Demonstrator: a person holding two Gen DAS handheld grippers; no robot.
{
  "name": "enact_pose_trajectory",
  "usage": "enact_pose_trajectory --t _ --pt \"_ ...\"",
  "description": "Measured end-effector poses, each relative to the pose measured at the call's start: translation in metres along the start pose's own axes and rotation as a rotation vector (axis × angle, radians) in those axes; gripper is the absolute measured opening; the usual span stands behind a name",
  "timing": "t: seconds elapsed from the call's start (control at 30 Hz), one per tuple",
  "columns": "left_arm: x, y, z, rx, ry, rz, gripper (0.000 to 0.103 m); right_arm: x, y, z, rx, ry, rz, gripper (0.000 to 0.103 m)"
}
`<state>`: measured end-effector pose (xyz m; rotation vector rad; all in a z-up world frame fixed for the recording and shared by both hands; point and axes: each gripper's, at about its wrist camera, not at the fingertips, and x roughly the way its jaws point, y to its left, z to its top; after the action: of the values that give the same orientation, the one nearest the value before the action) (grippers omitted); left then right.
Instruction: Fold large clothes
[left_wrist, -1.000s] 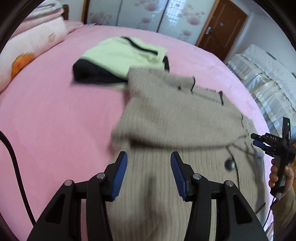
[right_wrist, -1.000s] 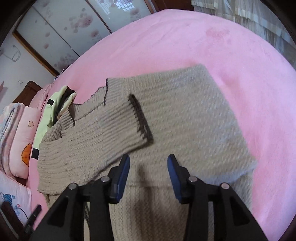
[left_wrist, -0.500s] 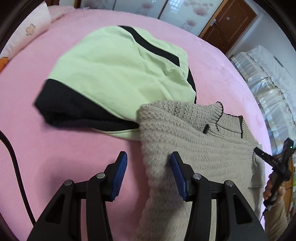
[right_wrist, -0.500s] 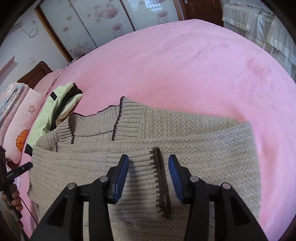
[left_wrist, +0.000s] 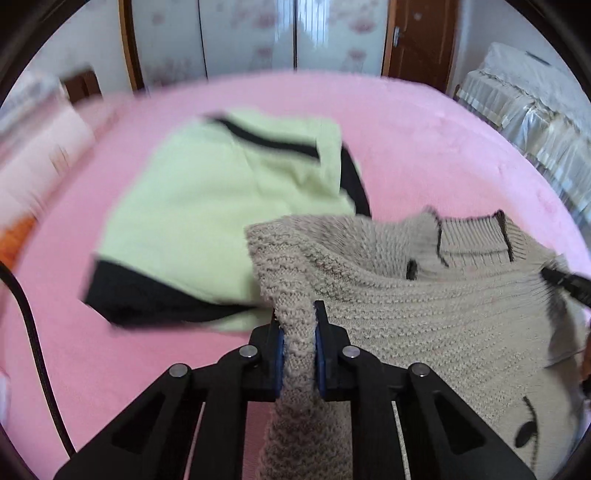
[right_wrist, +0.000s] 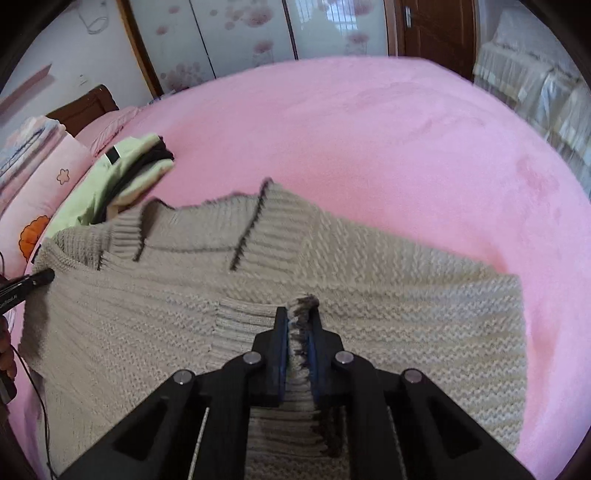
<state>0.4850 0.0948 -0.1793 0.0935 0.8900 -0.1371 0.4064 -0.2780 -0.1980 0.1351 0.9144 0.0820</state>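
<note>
A large beige knit sweater (left_wrist: 424, 306) with dark trim lies on the pink bed; it also shows in the right wrist view (right_wrist: 388, 280). My left gripper (left_wrist: 298, 332) is shut on the sweater's left shoulder edge and lifts a fold of knit. My right gripper (right_wrist: 298, 332) is shut on the dark-trimmed ribbed sleeve cuff (right_wrist: 301, 314) folded over the sweater's body. The collar (right_wrist: 207, 232) points away from me. The tip of the other gripper (right_wrist: 35, 280) shows at the left edge.
A folded light-green and black garment (left_wrist: 229, 221) lies just beyond the sweater's left shoulder, partly under it; it also shows in the right wrist view (right_wrist: 122, 181). Pink pillows (right_wrist: 40, 192) lie at the left. The pink bed (right_wrist: 388, 147) stretches beyond. A cable (left_wrist: 33, 332) hangs at left.
Both grippers were open above the sweater; now both have closed, the left on the shoulder edge and the right on the sleeve cuff. The left side of the sweater is lifted.
</note>
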Motion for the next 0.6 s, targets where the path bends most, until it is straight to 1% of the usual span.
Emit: enact_pose_trajectory --t 0.07,0.1,0.13,0.17,0.23,0.27,0.33,0.37,0.4,0.43,0.47,0.5,0.6 --pt "-0.004 -0.002 0.002 0.006 -0.037 0.025 0.011 -0.012 0.004 0.006 0.016 -0.077 0.001 0.008" --pt "-0.001 -0.002 0.002 0.004 -0.043 0.04 0.011 -0.012 0.004 0.009 0.031 -0.105 -0.017 0.008" --pt "0.007 0.0 0.001 -0.003 -0.028 0.047 0.011 -0.008 0.003 0.011 0.04 -0.104 -0.036 0.008" --pt "0.016 0.001 -0.002 -0.002 -0.021 0.06 0.011 0.002 0.002 0.011 0.044 -0.086 -0.063 0.008" --pt "0.035 0.001 -0.009 0.005 0.004 0.076 0.011 0.034 0.004 0.004 0.019 0.011 -0.124 0.009" --pt "0.043 -0.001 -0.014 0.019 0.003 0.087 0.011 0.044 0.006 0.0 0.008 0.04 -0.149 0.01" --pt "0.045 -0.006 -0.017 0.03 -0.016 0.091 0.013 0.041 0.01 -0.002 0.007 0.015 -0.179 0.016" --pt "0.046 -0.007 -0.017 0.03 -0.021 0.087 0.014 0.036 0.01 -0.002 0.02 0.017 -0.184 0.024" --pt "0.045 -0.006 -0.015 0.019 -0.016 0.076 0.017 0.032 0.009 -0.001 0.03 0.02 -0.182 0.037" --pt "0.043 -0.003 -0.014 0.006 -0.008 0.062 0.02 0.025 0.007 -0.001 0.045 0.018 -0.167 0.042" --pt "0.039 0.003 -0.014 -0.009 -0.001 0.054 0.022 0.019 0.005 -0.001 0.057 0.009 -0.154 0.045" --pt "0.032 0.006 -0.011 -0.03 0.002 0.053 0.026 0.007 0.004 -0.002 0.072 -0.014 -0.138 0.045" --pt "0.001 0.012 -0.01 -0.08 -0.036 0.058 0.027 -0.023 0.008 -0.004 0.103 -0.077 -0.081 0.045"
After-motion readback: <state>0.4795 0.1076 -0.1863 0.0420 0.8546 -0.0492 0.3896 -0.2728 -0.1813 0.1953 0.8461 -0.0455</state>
